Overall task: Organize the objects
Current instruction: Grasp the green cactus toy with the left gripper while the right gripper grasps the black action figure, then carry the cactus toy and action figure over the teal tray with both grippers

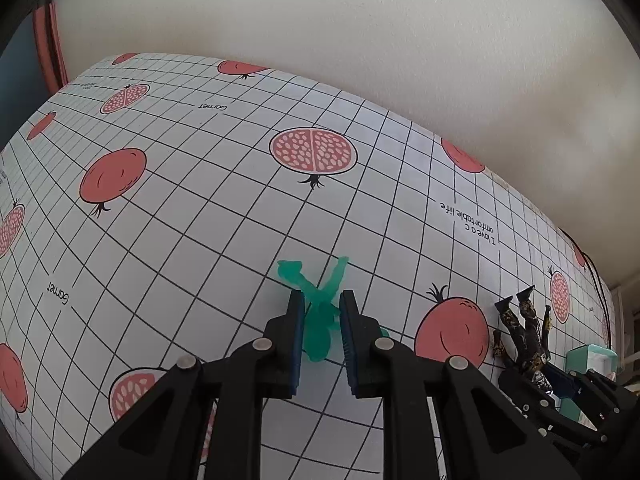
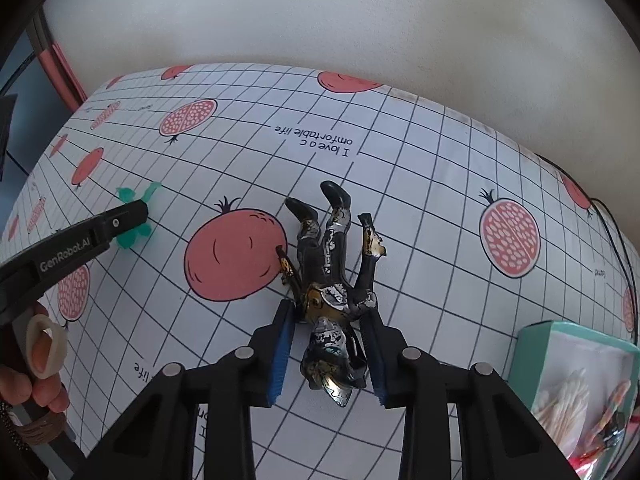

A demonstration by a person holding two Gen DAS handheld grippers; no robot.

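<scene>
A translucent green toy figure [image 1: 320,332] lies head toward me on the pomegranate-print tablecloth [image 1: 180,200]. My left gripper [image 1: 322,300] is shut on its waist, and both pads touch its sides. A black and gold action figure [image 2: 330,300] lies feet away from me, with my right gripper [image 2: 328,312] shut on its torso at the shoulders. From the right wrist view, the left gripper [image 2: 138,216] covers most of the green figure [image 2: 125,194] at far left. The left wrist view shows the dark figure [image 1: 524,332] at lower right. I cannot tell whether either figure is lifted off the cloth.
A teal box [image 2: 532,344] with cotton swabs and small items stands at the table's right, also seen as the teal box [image 1: 592,356]. A black cable [image 2: 616,240] runs along the right edge. A person's hand [image 2: 36,360] holds the left gripper. A white wall borders the far edge.
</scene>
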